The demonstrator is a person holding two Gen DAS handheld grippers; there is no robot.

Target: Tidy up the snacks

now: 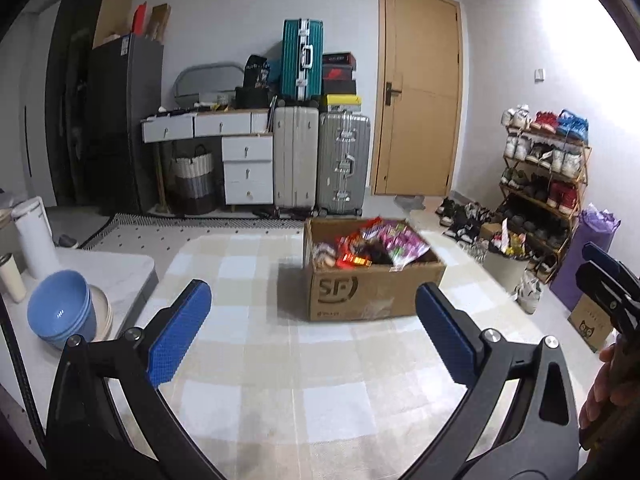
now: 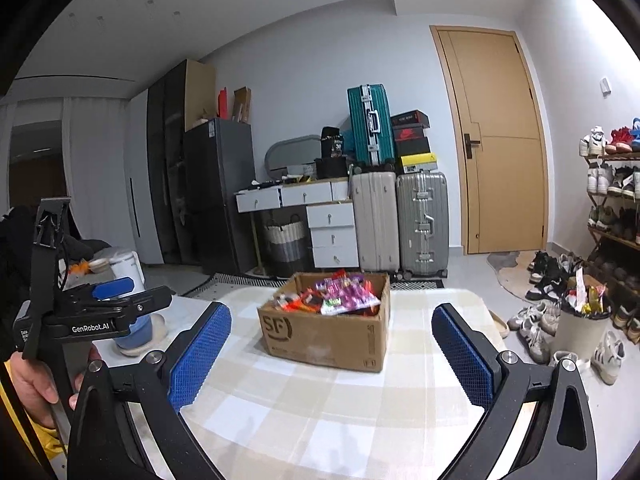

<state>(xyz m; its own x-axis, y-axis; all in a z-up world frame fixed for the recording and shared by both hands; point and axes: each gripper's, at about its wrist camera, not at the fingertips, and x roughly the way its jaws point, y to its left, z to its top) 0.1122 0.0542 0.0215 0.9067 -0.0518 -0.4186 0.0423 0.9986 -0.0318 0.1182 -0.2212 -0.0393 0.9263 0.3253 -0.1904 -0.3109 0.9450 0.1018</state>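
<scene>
I'm seeing left hand-held gripper (image 1: 313, 332) gaping wide, empty | right hand-held gripper (image 2: 331, 354) gaping wide, empty | cardboard box (image 2: 326, 334) sitting mid-desk (image 2: 340, 420), snacks (image 2: 336, 298) blurring, labels unreadable

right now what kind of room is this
Likely a lived-in home, near the entry: a shoe rack by the door, stacked suitcases, a fridge, and a snack box on a checked tablecloth.
</scene>
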